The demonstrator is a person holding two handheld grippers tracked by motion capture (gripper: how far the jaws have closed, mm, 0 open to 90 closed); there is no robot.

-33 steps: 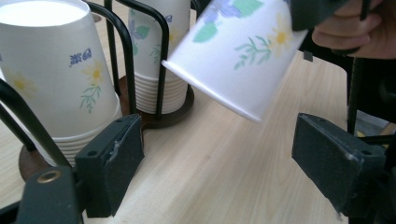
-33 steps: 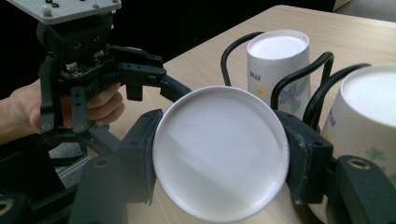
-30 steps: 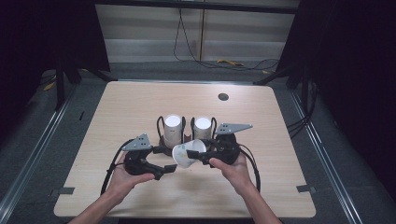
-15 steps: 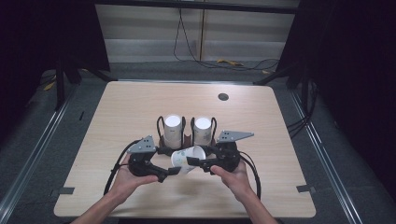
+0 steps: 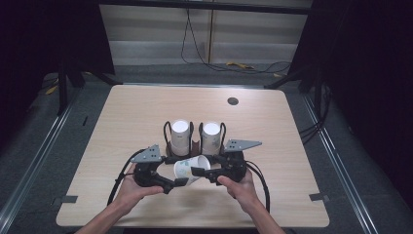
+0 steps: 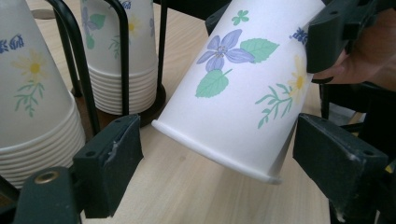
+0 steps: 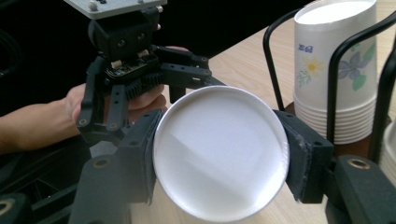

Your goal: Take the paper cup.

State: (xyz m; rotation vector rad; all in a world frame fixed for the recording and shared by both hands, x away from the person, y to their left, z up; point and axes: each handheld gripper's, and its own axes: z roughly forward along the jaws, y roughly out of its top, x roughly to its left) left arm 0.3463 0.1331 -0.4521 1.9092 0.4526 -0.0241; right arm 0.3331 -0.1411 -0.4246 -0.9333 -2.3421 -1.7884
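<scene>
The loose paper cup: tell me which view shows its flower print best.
The left gripper view: the paper cup lies tilted, its purple flower, leaves and yellow daisy sharp and close. The right gripper view shows just its plain white base between that tool's pads. The high view shows it small, print faint.

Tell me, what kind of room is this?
Probably a recording studio or lab, not a home. A lone wooden table stands between black curtains, cables lie on the grey floor behind it, and stacked paper cups wait in a rack.
</scene>
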